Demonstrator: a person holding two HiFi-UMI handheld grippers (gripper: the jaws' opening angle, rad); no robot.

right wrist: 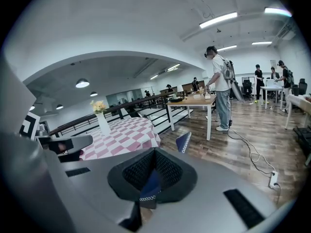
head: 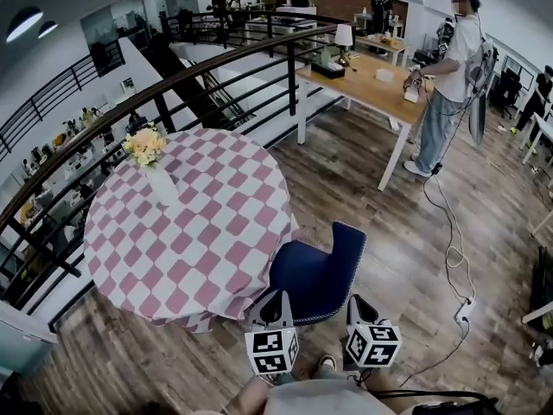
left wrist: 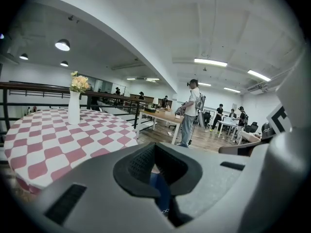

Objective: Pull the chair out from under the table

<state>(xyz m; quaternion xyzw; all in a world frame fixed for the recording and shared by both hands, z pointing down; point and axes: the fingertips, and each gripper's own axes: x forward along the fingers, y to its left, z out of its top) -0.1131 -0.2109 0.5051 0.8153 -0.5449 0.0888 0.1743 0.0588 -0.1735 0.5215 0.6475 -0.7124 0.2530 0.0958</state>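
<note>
Wooden planks covered the floor beneath you. The round tabletop, draped in a pink-and-white checked cloth, filled the head view from about 9 to 11 o'clock of where you stood. The blue chair sat at roughly 4 o'clock of that tabletop, its seat just beside the hanging edge of the cloth and its back rising on the side away from the table; whether any of the seat was under the cloth could not be told.

You held the left gripper at the chair's near edge, towards 7 o'clock of the seat. Its fingers were closed together on a fold of the blue upholstery. Your right gripper was at about 5 o'clock of the seat, and its fingers pinched a blue edge trimmed with white stitching.

A white vase stood upright on the cloth towards 10 o'clock of the tabletop's centre. It carried pale yellow flowers.
</note>
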